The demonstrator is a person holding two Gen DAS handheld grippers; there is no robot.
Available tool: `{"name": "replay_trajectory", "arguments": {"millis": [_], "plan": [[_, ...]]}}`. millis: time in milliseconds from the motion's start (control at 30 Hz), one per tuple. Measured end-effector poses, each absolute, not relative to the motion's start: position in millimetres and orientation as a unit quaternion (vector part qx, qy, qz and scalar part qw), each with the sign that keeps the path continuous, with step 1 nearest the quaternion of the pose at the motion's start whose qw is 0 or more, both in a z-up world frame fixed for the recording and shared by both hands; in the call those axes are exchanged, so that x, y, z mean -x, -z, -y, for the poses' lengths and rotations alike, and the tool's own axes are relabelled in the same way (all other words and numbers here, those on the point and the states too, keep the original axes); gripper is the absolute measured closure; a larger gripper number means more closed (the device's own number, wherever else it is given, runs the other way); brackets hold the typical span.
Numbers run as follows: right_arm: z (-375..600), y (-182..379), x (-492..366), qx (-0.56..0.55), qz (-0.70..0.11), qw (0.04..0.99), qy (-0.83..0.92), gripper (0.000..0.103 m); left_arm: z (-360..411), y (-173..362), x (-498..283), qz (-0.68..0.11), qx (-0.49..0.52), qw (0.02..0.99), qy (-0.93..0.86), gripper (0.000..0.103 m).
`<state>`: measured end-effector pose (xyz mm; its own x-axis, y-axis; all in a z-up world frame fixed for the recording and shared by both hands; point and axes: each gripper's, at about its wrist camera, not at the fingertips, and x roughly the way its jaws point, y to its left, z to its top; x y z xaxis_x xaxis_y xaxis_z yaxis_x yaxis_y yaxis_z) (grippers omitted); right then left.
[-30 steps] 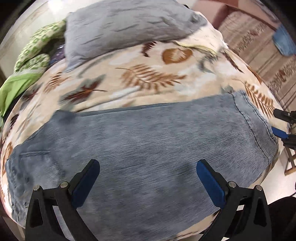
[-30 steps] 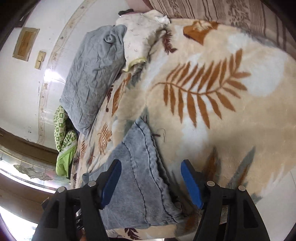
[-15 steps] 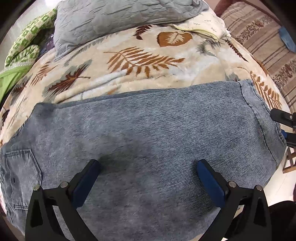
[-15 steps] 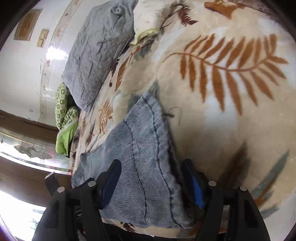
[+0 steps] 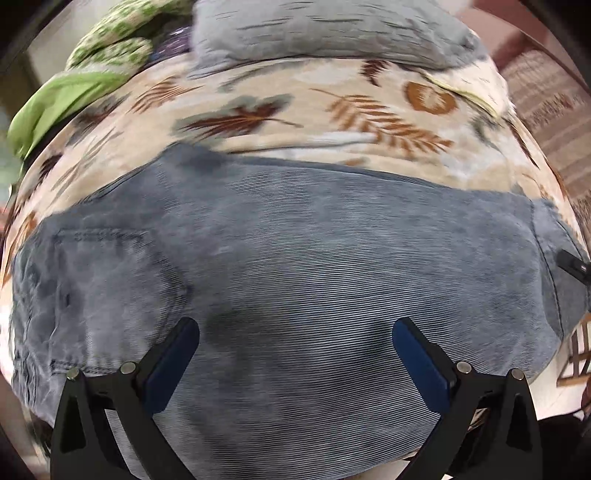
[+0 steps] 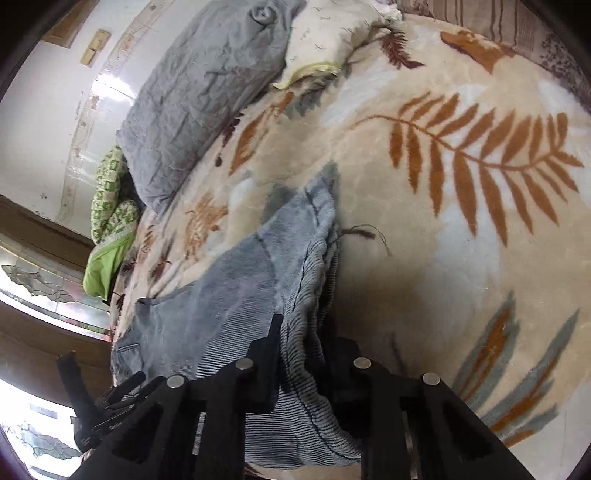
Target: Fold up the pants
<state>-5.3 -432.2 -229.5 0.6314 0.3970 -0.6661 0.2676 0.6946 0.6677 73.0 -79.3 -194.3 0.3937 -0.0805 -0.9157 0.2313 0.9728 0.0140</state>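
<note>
- Your left gripper (image 5: 295, 356): jaws wide apart, hanging over the pants (image 5: 314, 280), nothing pinched.
- Pants lie flat across leaf-print blanket (image 5: 295, 107); back pocket (image 5: 107, 280) at left.
- Grey pillow (image 5: 325, 33) at far edge.

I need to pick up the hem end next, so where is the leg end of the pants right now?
The pants' leg end sits pinched in the right gripper at the bottom of the right wrist view, on the leaf-print blanket.

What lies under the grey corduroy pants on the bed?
The pants lie flat on a cream blanket with a leaf print, which shows around them. What the blanket's covered part looks like, or whether anything sits beneath the pants, cannot be seen.
</note>
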Motion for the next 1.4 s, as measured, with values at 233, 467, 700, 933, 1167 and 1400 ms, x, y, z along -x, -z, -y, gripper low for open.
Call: {"name": "replay_trajectory", "arguments": {"millis": [233,467,700,933,1167,1400], "plan": [[382,198,-4,-0.386,-0.394,0.824,-0.126,0.084,34,185,-73,-0.536,-0.038,0.841,0.063,0.000],[301,188,-34,-0.363,-0.408,0.813,-0.203,0.084,7,179,-62,-0.532,-0.018,0.845,0.057,0.000],[229,216,-77,-0.412,-0.474,0.722,-0.288,0.078,-31,177,-59,-0.527,0.003,0.849,0.027,0.000],[247,209,-74,-0.450,-0.414,0.736,-0.291,0.035,-45,173,-56,-0.519,0.027,0.854,0.022,0.000],[281,204,-56,-0.450,-0.387,0.776,-0.213,0.026,3,182,-46,-0.526,-0.005,0.846,0.092,0.000],[307,209,-57,-0.455,-0.402,0.776,-0.172,0.026,40,193,-69,-0.517,-0.043,0.845,0.126,0.011]]}}
